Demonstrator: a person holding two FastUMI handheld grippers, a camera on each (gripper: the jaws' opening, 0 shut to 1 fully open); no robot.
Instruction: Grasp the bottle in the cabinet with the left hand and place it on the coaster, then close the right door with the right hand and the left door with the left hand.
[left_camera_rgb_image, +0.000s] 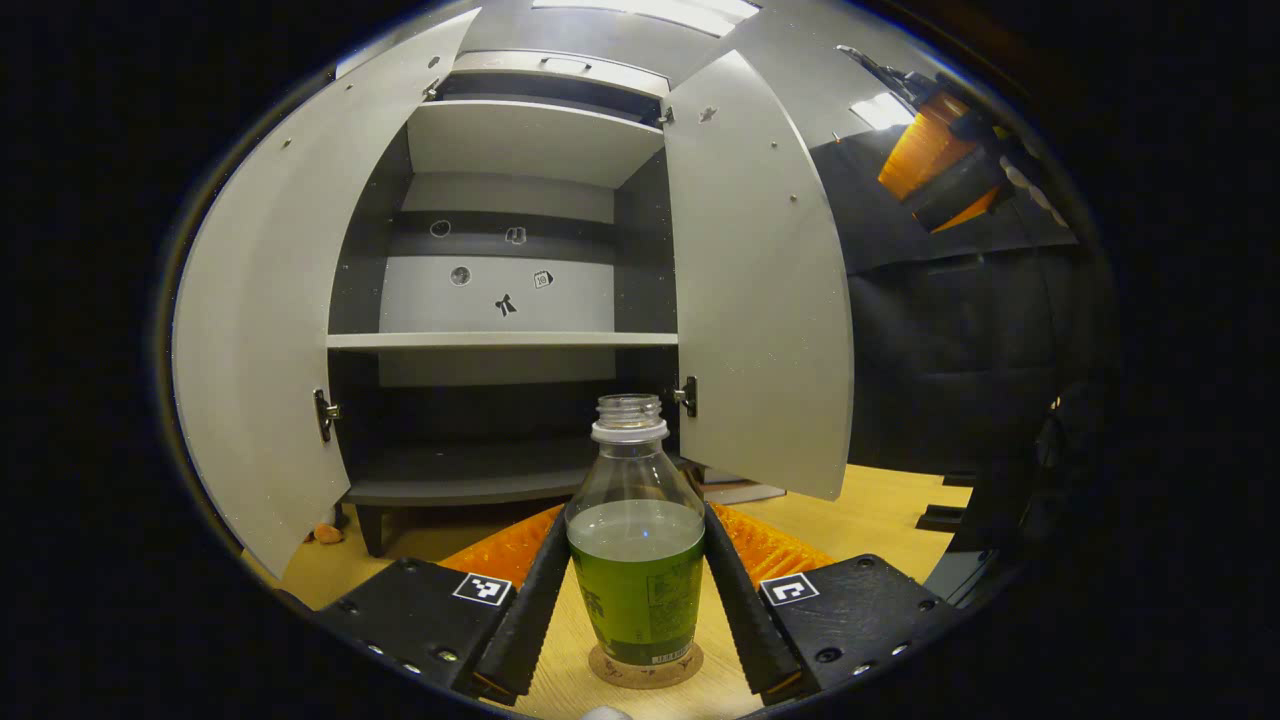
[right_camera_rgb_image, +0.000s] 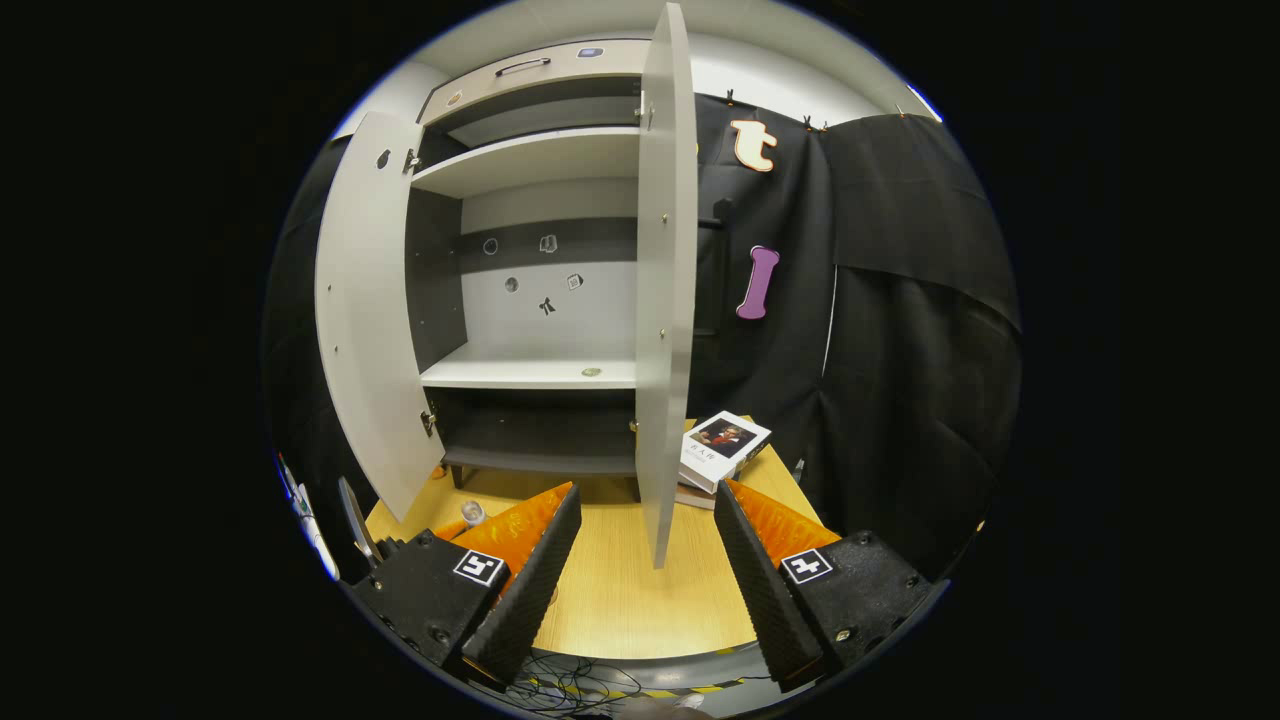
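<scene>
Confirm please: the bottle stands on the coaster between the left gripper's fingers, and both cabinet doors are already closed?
Not quite. The bottle does stand on the coaster between the left gripper fingers, but the left gripper view shows both doors open.

Each gripper (left_camera_rgb_image: 637, 600) (right_camera_rgb_image: 645, 575) has black screwed blocks bearing square checkered markers.

The cabinet (left_camera_rgb_image: 500, 340) is pale grey with dark inner walls. The clear bottle (left_camera_rgb_image: 636, 540) holds green liquid. The coaster (left_camera_rgb_image: 645, 670) is tan, the desk (right_camera_rgb_image: 620, 590) light wood.
</scene>
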